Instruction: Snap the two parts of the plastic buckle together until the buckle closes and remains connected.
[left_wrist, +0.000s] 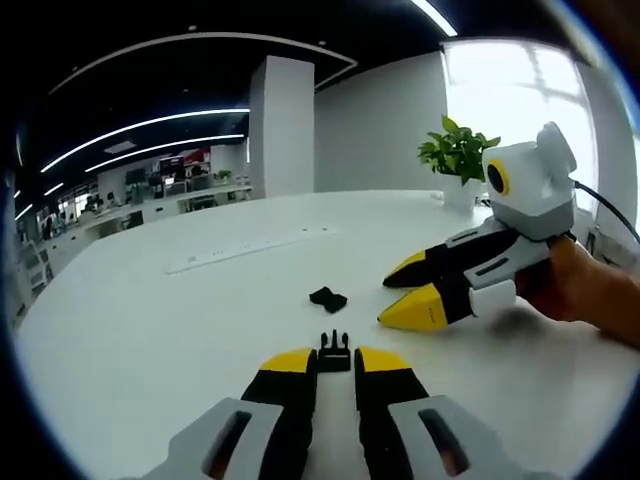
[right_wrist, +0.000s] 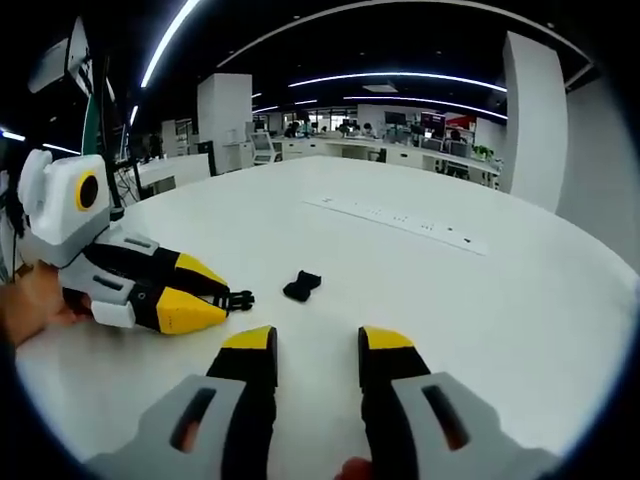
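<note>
A small black pronged buckle part sits pinched between the yellow tips of my left gripper. In the right gripper view it sticks out of the left gripper as the same pronged part, just above the white table. The other black buckle part lies loose on the table a short way ahead of both grippers. My right gripper is open with nothing between its jaws; in the left gripper view it comes in from the right as the right gripper, tips pointing toward the loose part.
The wide white table runs to a curved far edge. A long flat strip lies on it further back. A potted plant stands at the far side. A hand holds the right gripper, another hand the left.
</note>
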